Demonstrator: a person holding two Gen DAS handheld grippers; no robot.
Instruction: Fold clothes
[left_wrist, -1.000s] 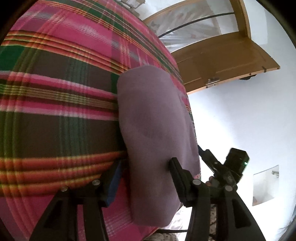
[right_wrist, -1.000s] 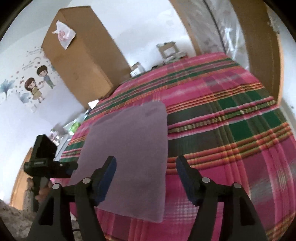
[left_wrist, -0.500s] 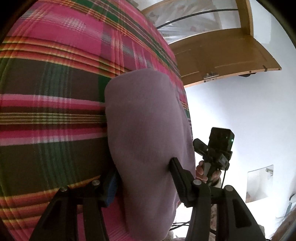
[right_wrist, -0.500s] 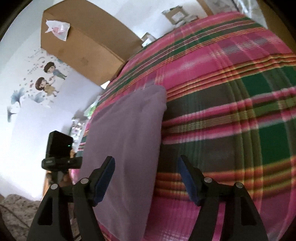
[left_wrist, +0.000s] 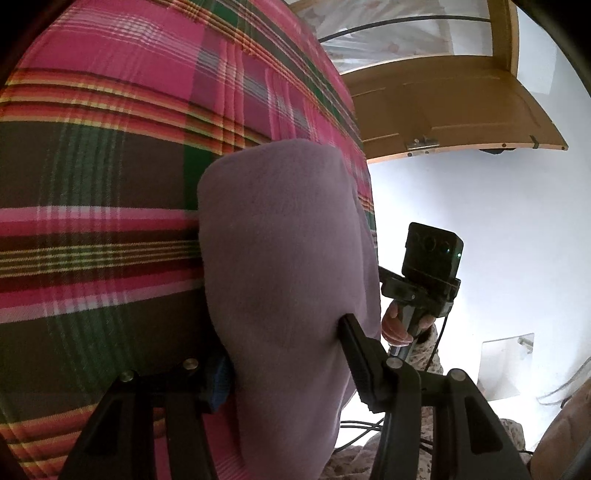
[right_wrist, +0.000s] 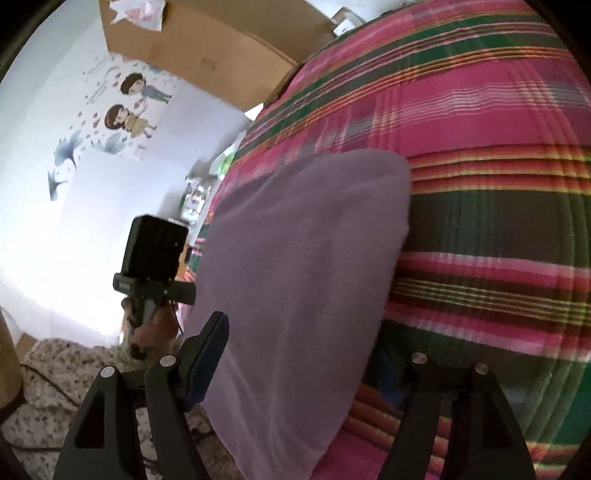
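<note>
A folded mauve cloth (left_wrist: 284, 266) lies flat on the pink and green plaid bedspread (left_wrist: 110, 184), near the bed's edge. My left gripper (left_wrist: 286, 362) is open at the cloth's near end, which runs between its two fingers and hides part of the blue left pad. In the right wrist view the same cloth (right_wrist: 306, 266) fills the gap of my right gripper (right_wrist: 299, 362), whose jaws are opening. Its right finger is mostly hidden behind the fabric. Each view also shows the other gripper beside the cloth, the right one (left_wrist: 430, 258) and the left one (right_wrist: 155, 254), held by a hand.
A wooden door (left_wrist: 443, 110) stands past the bed's far side. A large brown box (right_wrist: 207, 55) and wall stickers (right_wrist: 129, 107) show in the right wrist view. Floral fabric (right_wrist: 55, 369) and cables sit below the bed's edge.
Both grippers have come closer to the cloth's near end. The right one tilted downward and swung left, so the cloth now spans its whole gap. The cloth itself has kept its shape.
</note>
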